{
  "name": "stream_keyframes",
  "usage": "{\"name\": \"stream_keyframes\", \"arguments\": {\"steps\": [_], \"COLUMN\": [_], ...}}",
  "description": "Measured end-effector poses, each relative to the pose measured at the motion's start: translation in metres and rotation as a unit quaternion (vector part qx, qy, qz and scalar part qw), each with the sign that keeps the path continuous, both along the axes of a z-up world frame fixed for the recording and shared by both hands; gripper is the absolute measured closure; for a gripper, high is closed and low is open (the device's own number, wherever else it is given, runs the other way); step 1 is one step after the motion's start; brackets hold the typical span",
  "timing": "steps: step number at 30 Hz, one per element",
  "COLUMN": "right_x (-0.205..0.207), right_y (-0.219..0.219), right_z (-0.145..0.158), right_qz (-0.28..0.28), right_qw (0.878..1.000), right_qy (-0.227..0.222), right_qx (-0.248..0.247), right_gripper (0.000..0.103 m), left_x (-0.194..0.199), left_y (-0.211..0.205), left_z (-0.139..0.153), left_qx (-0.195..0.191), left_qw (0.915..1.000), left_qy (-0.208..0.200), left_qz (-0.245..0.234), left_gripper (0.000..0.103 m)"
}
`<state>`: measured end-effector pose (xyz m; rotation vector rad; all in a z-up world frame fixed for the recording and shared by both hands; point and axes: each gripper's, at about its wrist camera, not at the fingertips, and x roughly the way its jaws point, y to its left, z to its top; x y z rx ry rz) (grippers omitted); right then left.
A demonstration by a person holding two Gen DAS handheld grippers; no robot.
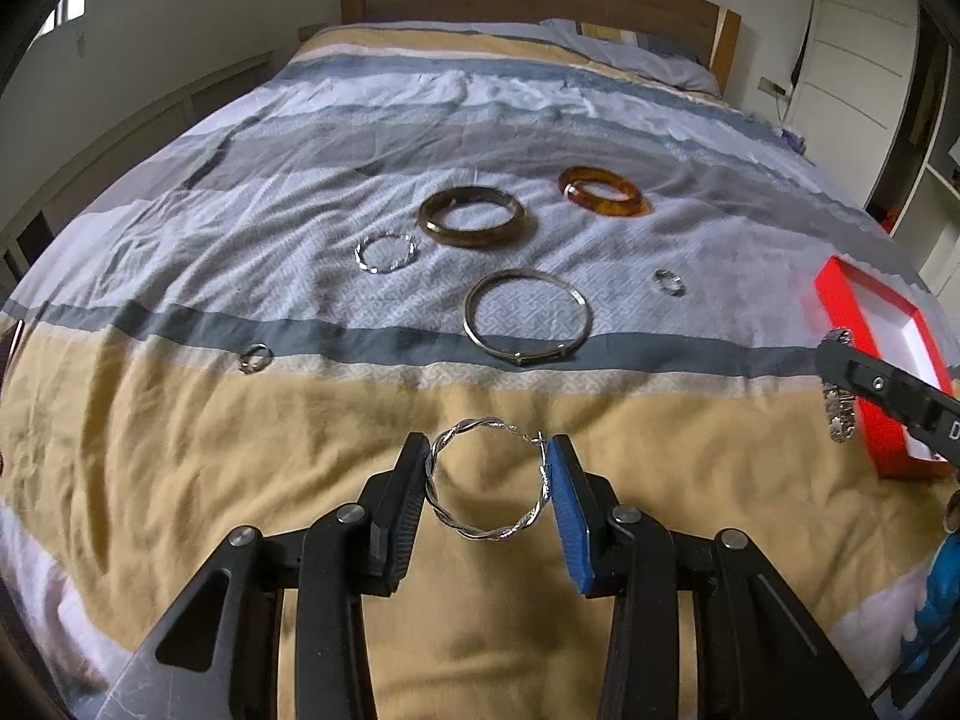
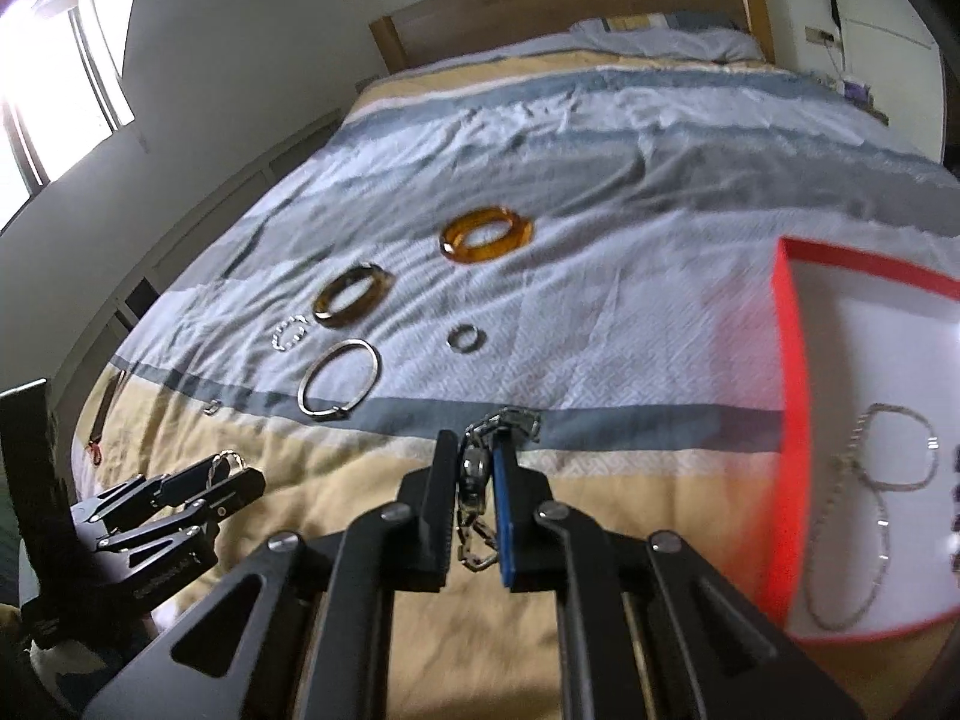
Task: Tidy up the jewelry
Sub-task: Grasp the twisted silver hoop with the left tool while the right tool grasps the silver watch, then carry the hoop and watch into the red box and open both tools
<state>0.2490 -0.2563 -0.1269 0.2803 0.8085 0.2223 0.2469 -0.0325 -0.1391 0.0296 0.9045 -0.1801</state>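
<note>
A twisted hoop (image 1: 487, 485) is pinched by the left gripper (image 1: 489, 483) at lower centre; a chain (image 2: 477, 483) is clamped in the right gripper (image 2: 474, 480). Both should be carried level to the red box (image 2: 792, 360) at right, then released low, 1 at a time.

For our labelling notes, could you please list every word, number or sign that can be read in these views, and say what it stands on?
"D": a white letter on the right gripper, at the picture's right edge, where the rest is cut off.
Raised lettering on the body of the left gripper: too blurred to read.
No other text shows in either view.
</note>
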Motion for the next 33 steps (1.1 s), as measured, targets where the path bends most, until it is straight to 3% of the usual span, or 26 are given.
{"name": "stream_keyframes", "arguments": {"steps": [9,19,26,33], "right_x": [-0.050,-0.066,-0.030,0.006], "right_y": [-0.046,-0.171,-0.232,-0.258], "right_z": [0.039,0.049,0.027,-0.007], "right_qz": [-0.038,-0.102,-0.091,-0.064], "right_qw": [0.999,0.993,0.994,0.996], "right_qy": [-0.033,-0.029,-0.003,0.029], "right_qx": [-0.007,-0.051,-0.058,-0.060], "right_gripper": [0.093,0.093,0.093,0.093], "left_x": [-0.024,-0.019,0.011,0.043], "left_y": [-0.050,-0.191,-0.278,-0.331], "left_z": [0.042,0.070,0.058,0.019], "left_qx": [-0.023,-0.057,-0.057,-0.032], "left_qw": [0.9977,0.9793,0.9697,0.9706], "left_qy": [-0.024,-0.028,-0.017,0.006], "left_qz": [-0.059,-0.192,-0.237,-0.239], "left_gripper": [0.063,0.063,0.063,0.063]}}
